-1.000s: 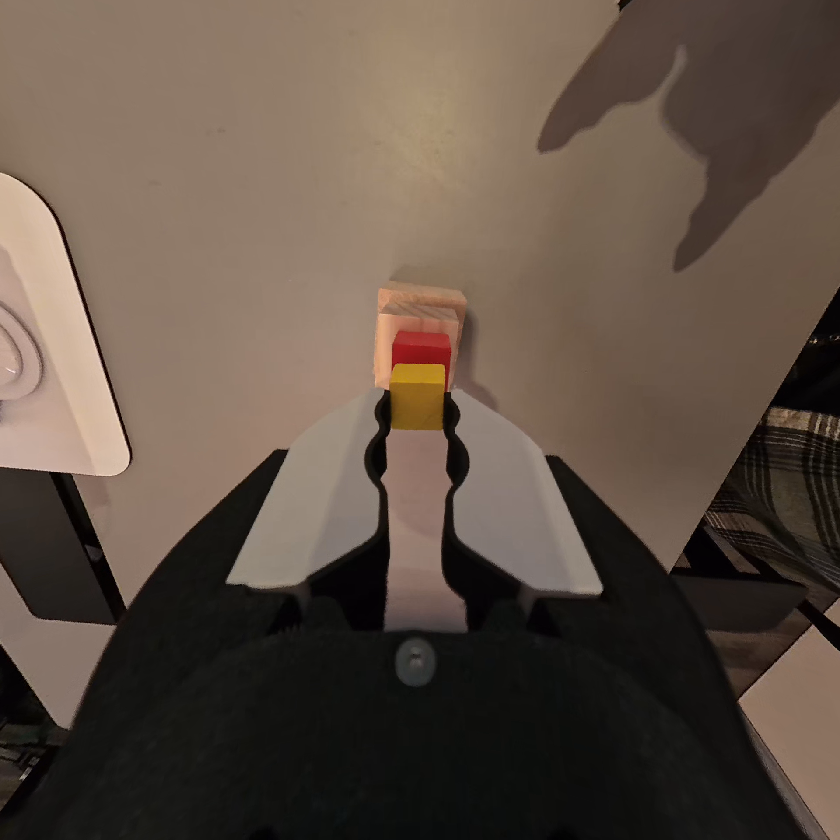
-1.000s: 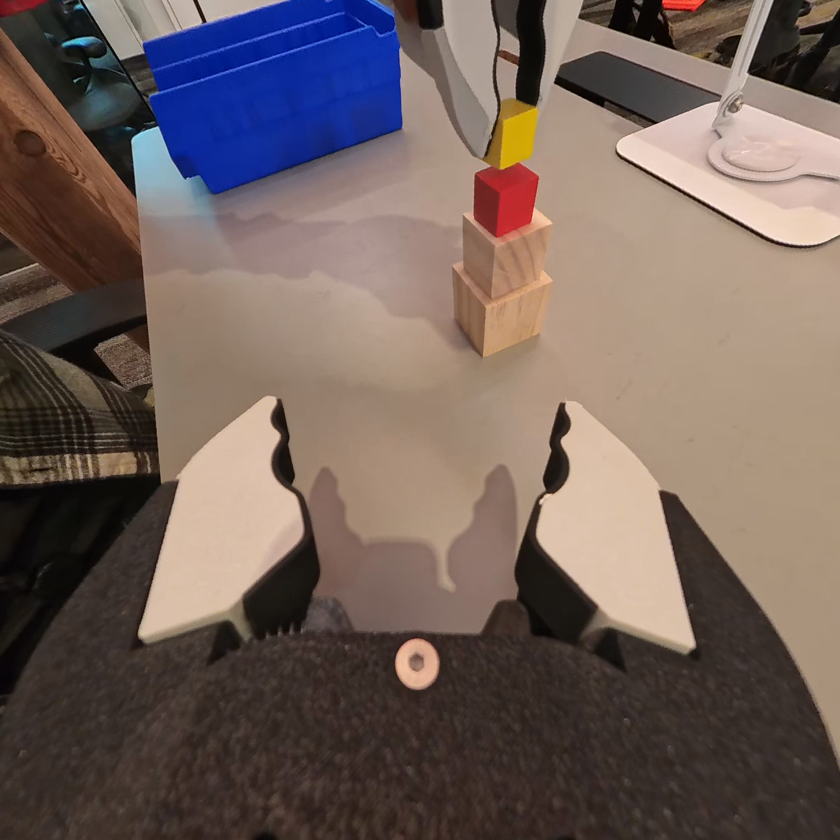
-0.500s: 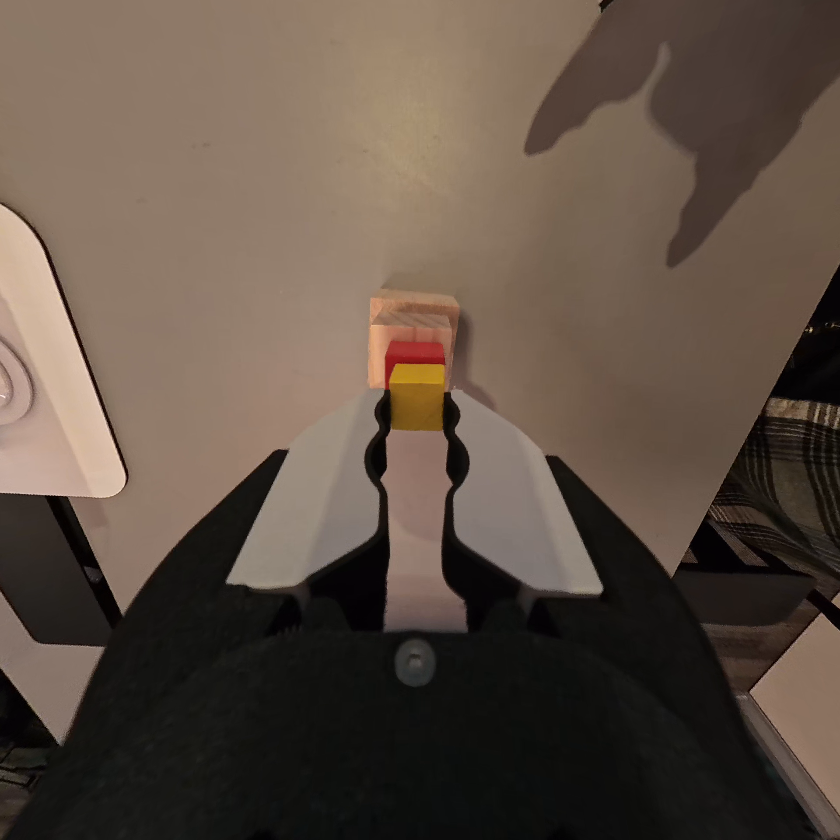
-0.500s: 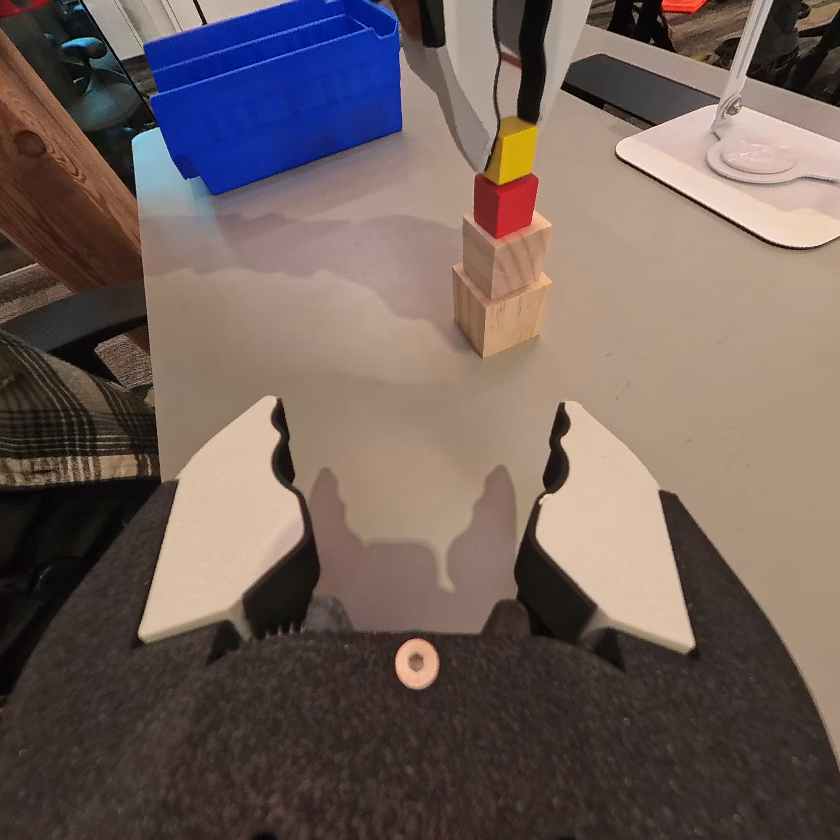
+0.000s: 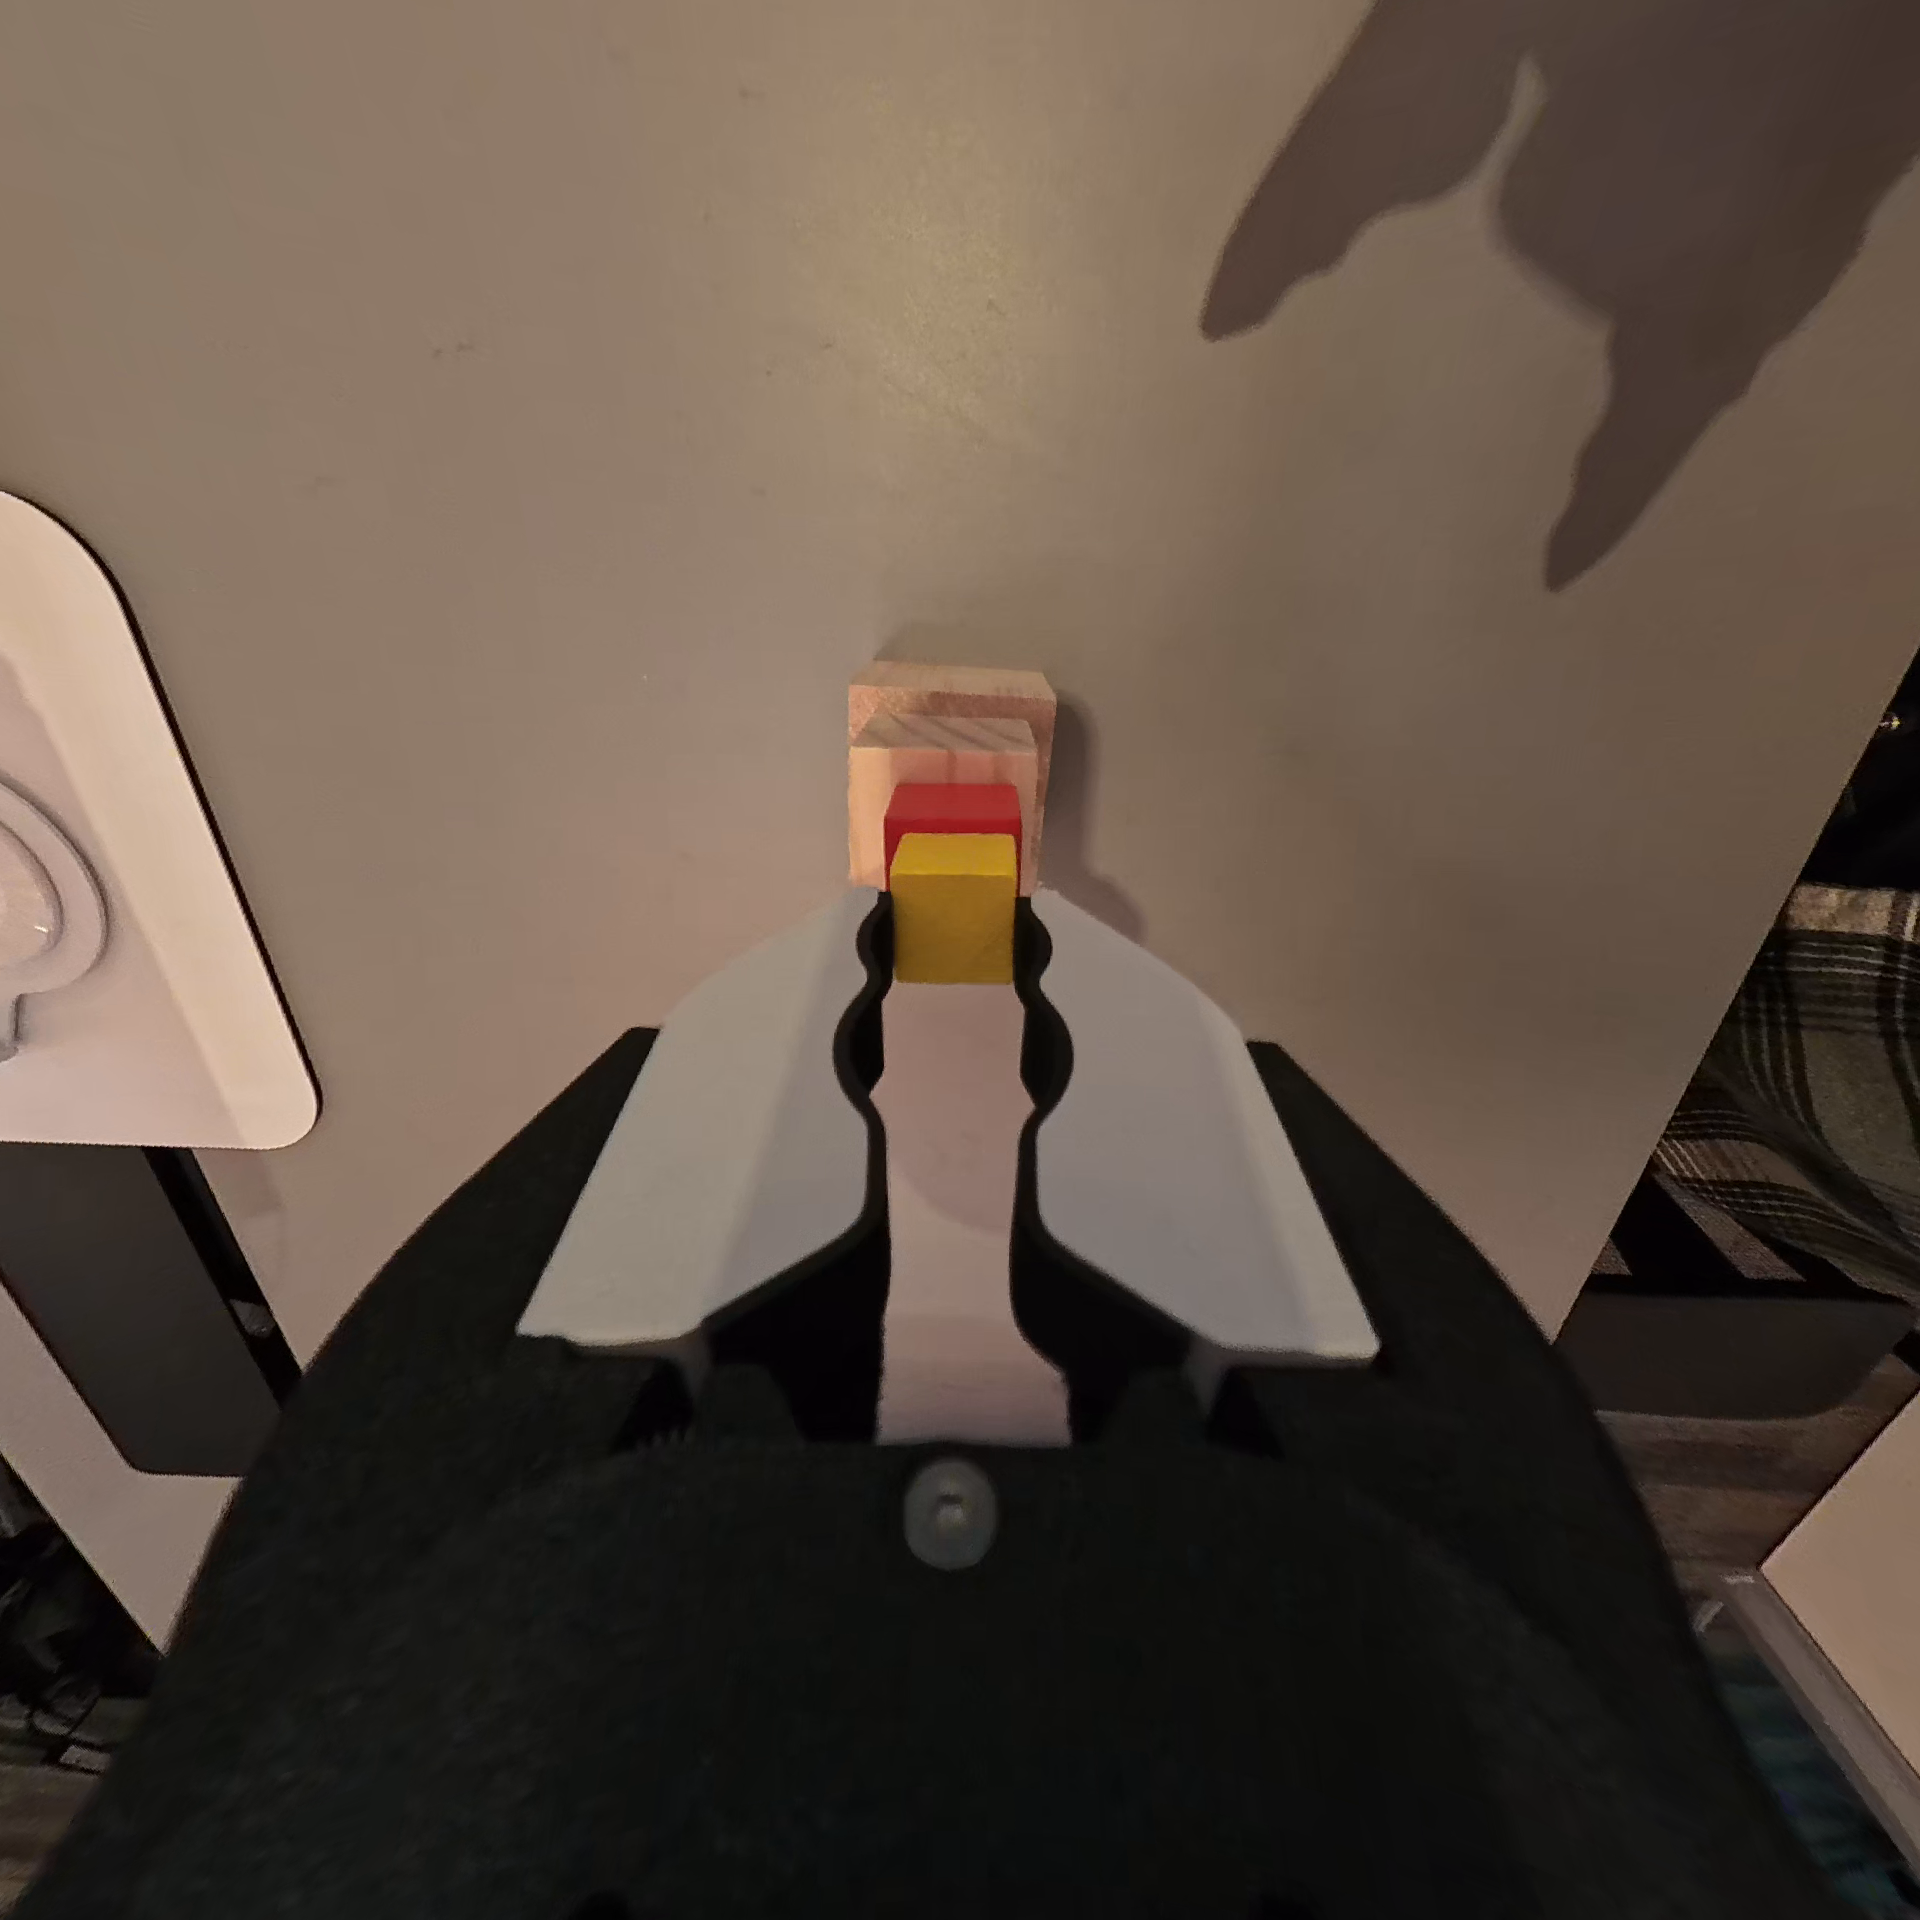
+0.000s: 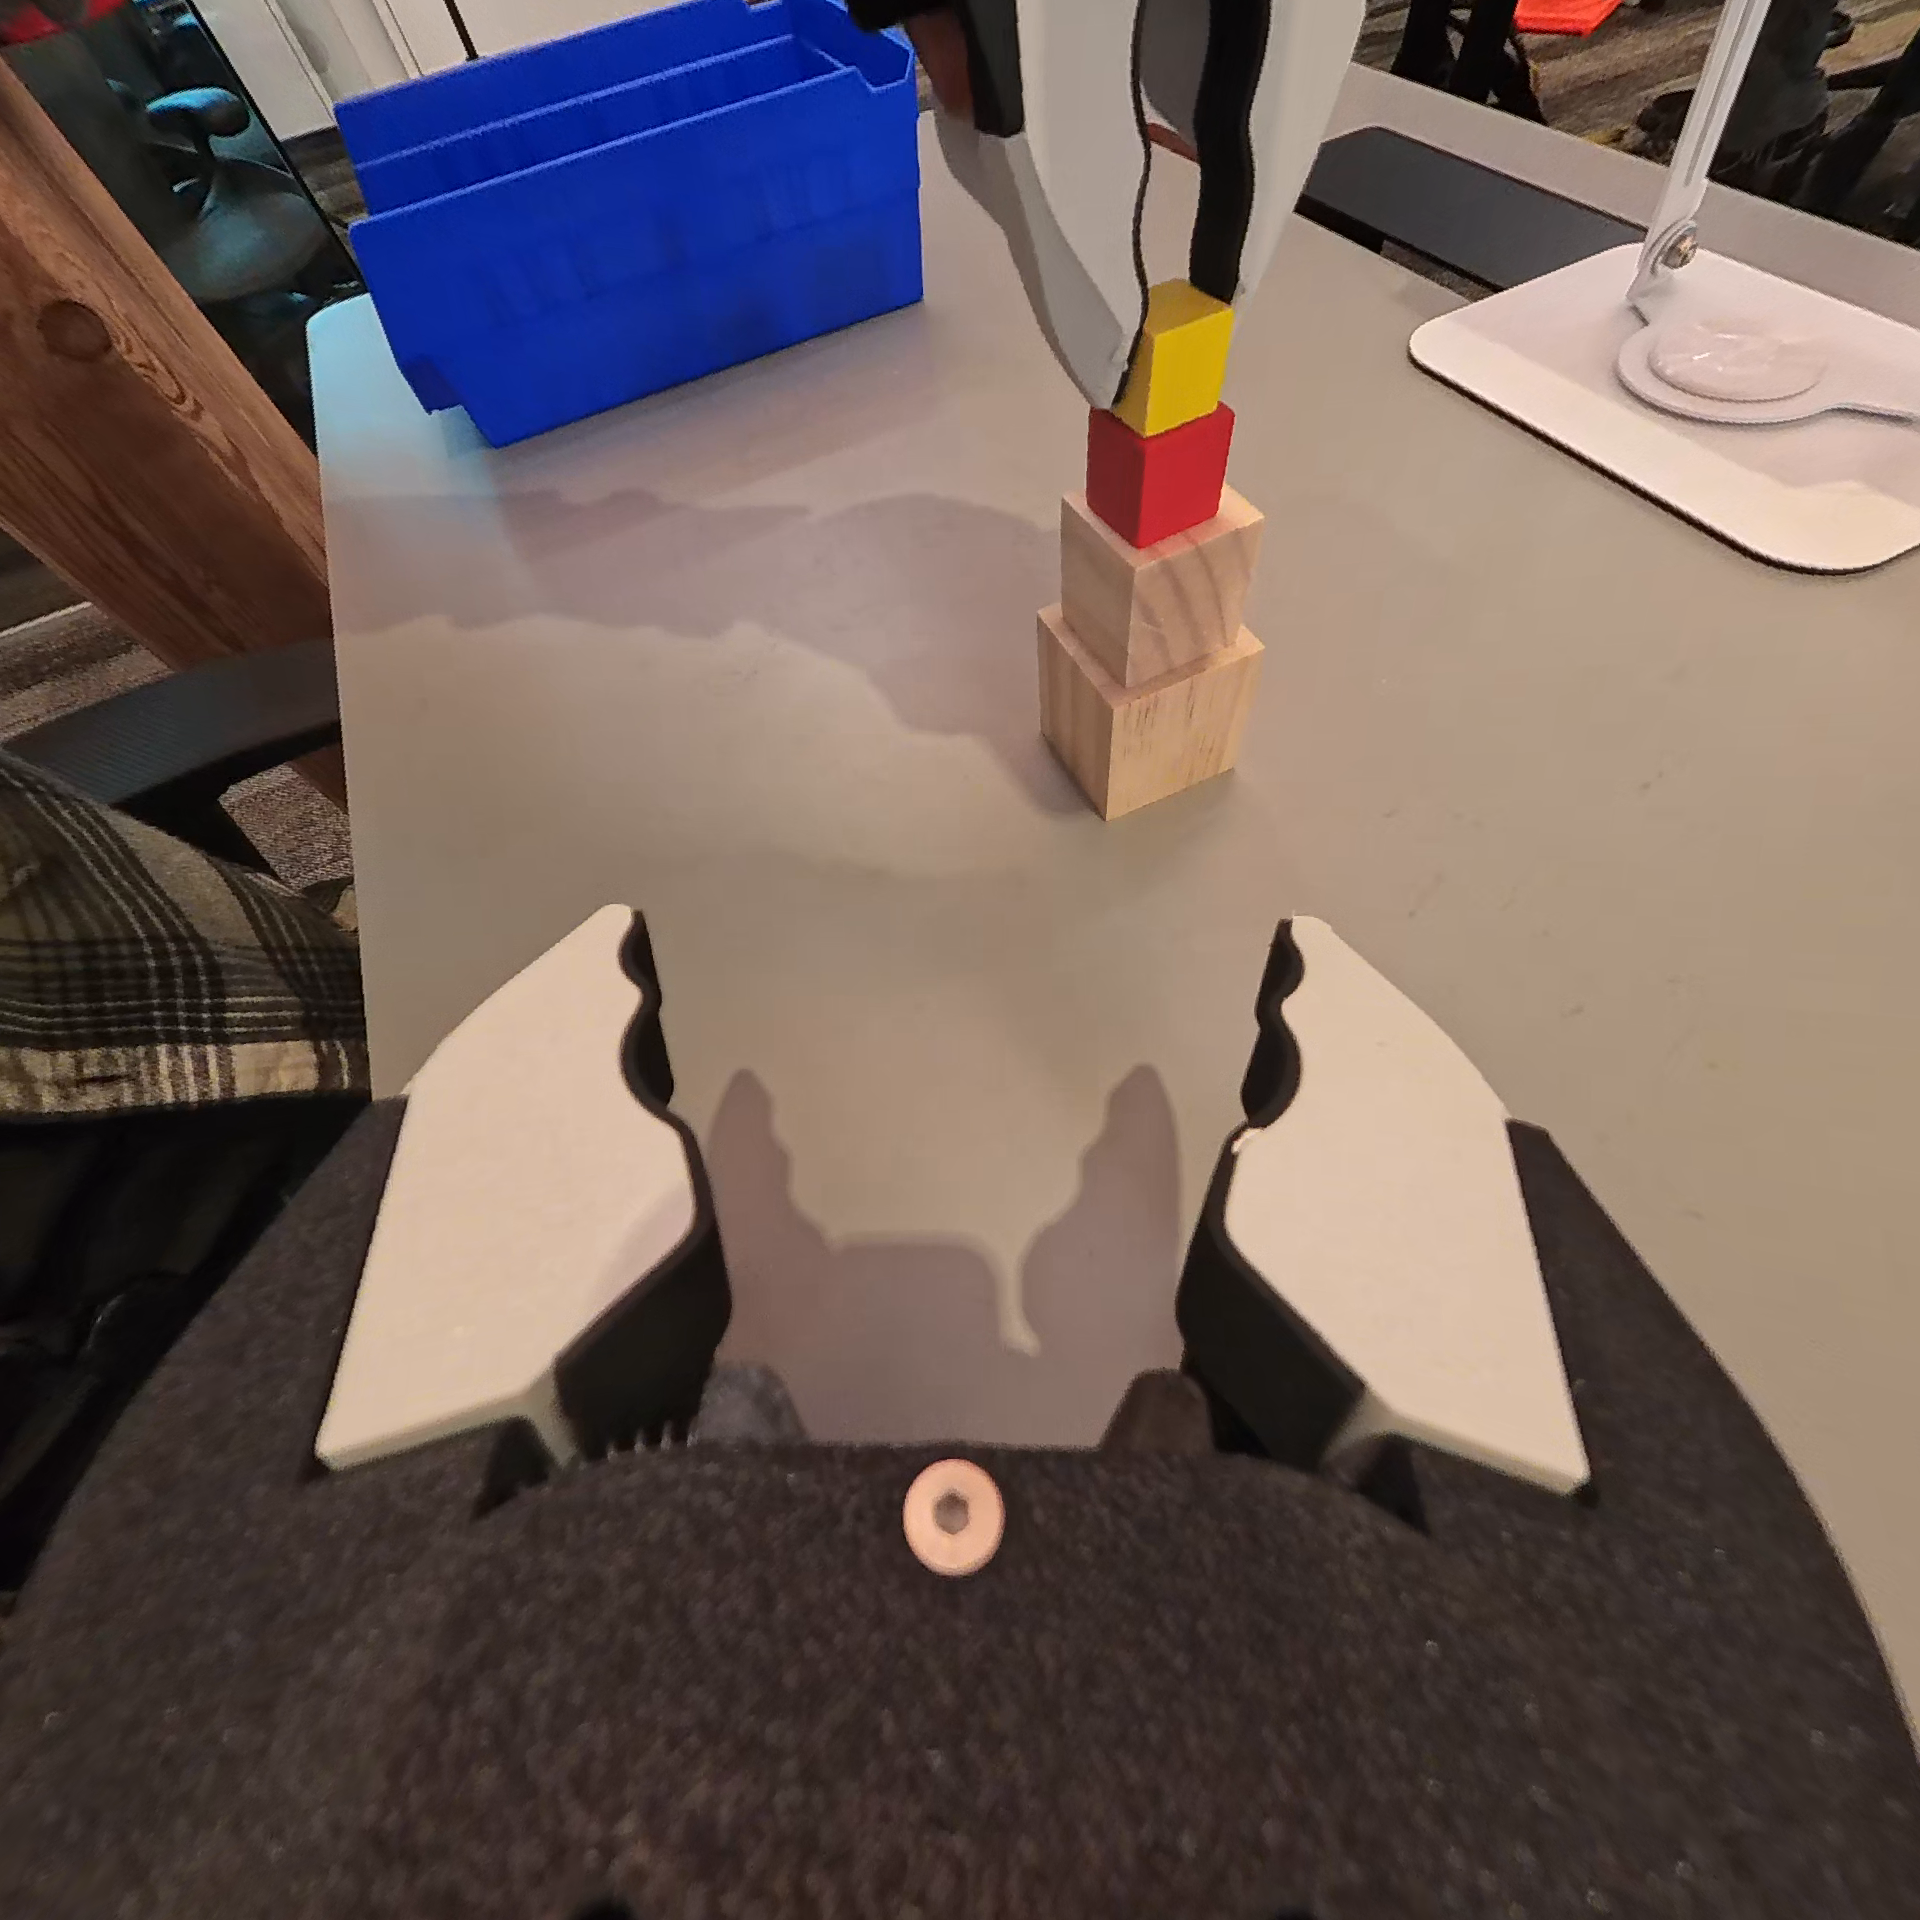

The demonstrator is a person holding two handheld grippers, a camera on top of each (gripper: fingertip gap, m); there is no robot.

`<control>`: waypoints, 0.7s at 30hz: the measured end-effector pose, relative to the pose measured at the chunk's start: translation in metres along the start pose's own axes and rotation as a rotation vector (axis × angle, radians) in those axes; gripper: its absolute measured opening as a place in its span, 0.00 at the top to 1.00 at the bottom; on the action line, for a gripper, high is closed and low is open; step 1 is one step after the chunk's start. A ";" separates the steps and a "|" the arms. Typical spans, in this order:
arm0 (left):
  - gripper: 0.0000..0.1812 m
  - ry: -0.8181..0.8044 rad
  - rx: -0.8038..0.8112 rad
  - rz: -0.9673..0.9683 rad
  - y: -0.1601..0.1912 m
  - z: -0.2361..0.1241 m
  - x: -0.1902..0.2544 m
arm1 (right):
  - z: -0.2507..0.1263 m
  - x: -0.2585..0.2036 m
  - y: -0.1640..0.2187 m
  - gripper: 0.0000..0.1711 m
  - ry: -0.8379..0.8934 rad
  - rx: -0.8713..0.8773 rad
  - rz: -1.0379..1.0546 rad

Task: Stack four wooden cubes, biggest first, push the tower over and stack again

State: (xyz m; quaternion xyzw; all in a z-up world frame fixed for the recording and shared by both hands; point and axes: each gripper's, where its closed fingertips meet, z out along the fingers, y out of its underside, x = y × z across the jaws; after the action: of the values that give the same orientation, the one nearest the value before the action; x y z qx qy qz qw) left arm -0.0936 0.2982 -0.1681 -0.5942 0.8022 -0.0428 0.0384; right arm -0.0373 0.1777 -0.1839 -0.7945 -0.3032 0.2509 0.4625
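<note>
A tower stands on the grey table (image 6: 727, 790): a large plain wooden cube (image 6: 1153, 717) at the bottom, a smaller plain cube (image 6: 1164, 587) on it, then a red cube (image 6: 1158, 473). My left gripper (image 5: 953, 914) points straight down and is shut on a small yellow cube (image 5: 953, 909), which rests on the red cube (image 5: 951, 823). The right wrist view shows this gripper (image 6: 1174, 343) from the side, holding the yellow cube (image 6: 1184, 353). My right gripper (image 6: 961, 971) is open and empty, low over the table, well in front of the tower.
A blue plastic bin (image 6: 634, 249) stands at the back left of the table. A white lamp base (image 6: 1704, 395) sits at the back right, also at the left in the left wrist view (image 5: 135, 914). A plaid sleeve (image 6: 135, 987) lies at the table's left edge. One gripper's finger ends stand about 15 cm off the other's.
My left gripper has lowered the yellow cube from just above the red cube until it rests on it. The right gripper has not moved.
</note>
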 end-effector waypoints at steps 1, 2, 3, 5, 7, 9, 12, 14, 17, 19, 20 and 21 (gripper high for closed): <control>0.88 0.001 -0.001 0.001 0.000 0.000 0.000 | 0.000 0.000 0.000 0.36 0.000 0.000 0.000; 0.88 0.001 -0.001 0.001 0.000 0.000 0.000 | 0.000 0.000 0.000 0.37 0.000 0.001 0.000; 0.88 0.001 -0.001 0.001 0.000 0.000 0.000 | 0.000 0.000 0.000 0.37 0.001 0.001 0.000; 0.88 0.005 -0.003 0.002 0.000 0.001 0.001 | -0.001 0.000 0.000 0.36 0.000 0.003 0.001; 0.88 0.011 -0.001 -0.001 0.001 0.001 0.001 | 0.000 0.000 0.000 0.36 0.000 0.001 0.001; 0.88 0.009 -0.005 0.000 0.002 0.001 0.000 | 0.000 0.000 0.000 0.36 -0.002 0.000 0.001; 0.86 0.010 0.002 0.000 0.002 0.001 0.000 | 0.000 -0.001 0.000 0.36 -0.003 0.001 -0.001; 0.84 0.009 0.009 -0.001 0.001 0.001 -0.001 | 0.000 -0.001 0.000 0.36 -0.005 0.002 -0.002; 0.79 0.015 0.022 -0.005 0.000 -0.002 0.001 | 0.000 -0.001 0.000 0.35 -0.004 0.000 -0.001; 0.74 0.013 0.039 -0.005 0.001 -0.009 0.003 | 0.000 0.000 0.001 0.35 -0.001 0.000 0.000; 0.71 0.012 0.058 -0.005 0.001 -0.015 0.005 | 0.000 0.000 0.002 0.35 0.001 -0.002 0.001; 0.67 0.006 0.092 -0.011 0.001 -0.022 0.006 | 0.000 0.001 0.002 0.35 0.000 -0.003 0.004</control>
State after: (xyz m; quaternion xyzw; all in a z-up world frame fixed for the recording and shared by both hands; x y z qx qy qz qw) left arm -0.0987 0.2933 -0.1466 -0.5963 0.7961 -0.0814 0.0631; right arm -0.0362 0.1775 -0.1860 -0.7958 -0.3021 0.2511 0.4609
